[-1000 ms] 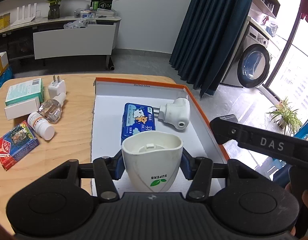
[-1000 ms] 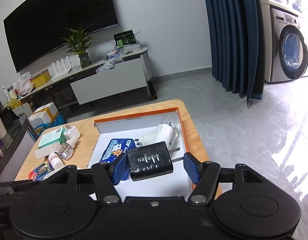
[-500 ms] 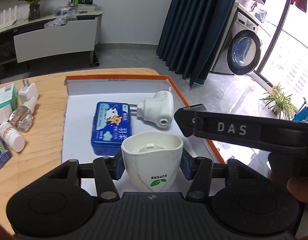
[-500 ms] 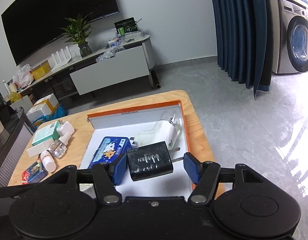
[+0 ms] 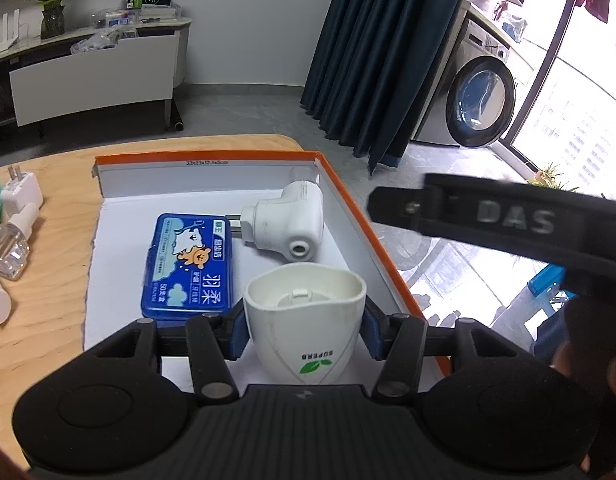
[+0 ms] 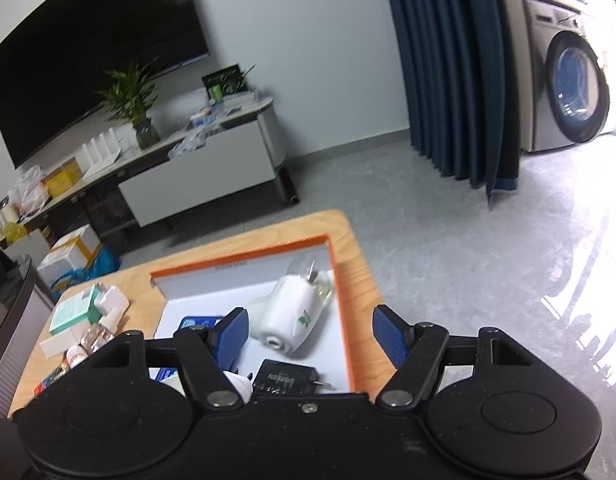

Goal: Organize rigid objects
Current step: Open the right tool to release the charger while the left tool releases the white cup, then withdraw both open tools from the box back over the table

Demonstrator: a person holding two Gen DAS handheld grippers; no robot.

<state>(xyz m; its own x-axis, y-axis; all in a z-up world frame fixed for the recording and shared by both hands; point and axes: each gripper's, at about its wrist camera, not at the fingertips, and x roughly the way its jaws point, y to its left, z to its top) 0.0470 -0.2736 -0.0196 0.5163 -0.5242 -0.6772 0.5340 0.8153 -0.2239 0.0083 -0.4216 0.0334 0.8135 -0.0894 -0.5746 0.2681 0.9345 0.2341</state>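
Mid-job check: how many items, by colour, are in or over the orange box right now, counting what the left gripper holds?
White: 2, the plug-in unit lying in the orange box and the SUPERB cup in the left gripper
Blue: 1, the tin
Black: 1, the charger
Total: 4

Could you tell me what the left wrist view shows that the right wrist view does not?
Only the left wrist view shows the left gripper shut on a white cup, and the blue tin's full printed lid. Only the right wrist view shows the black charger lying in the box with the right gripper open above it, plus the wall screen. Both show the orange-edged box on the wooden table, the white plug-in device inside it, and the washing machine.
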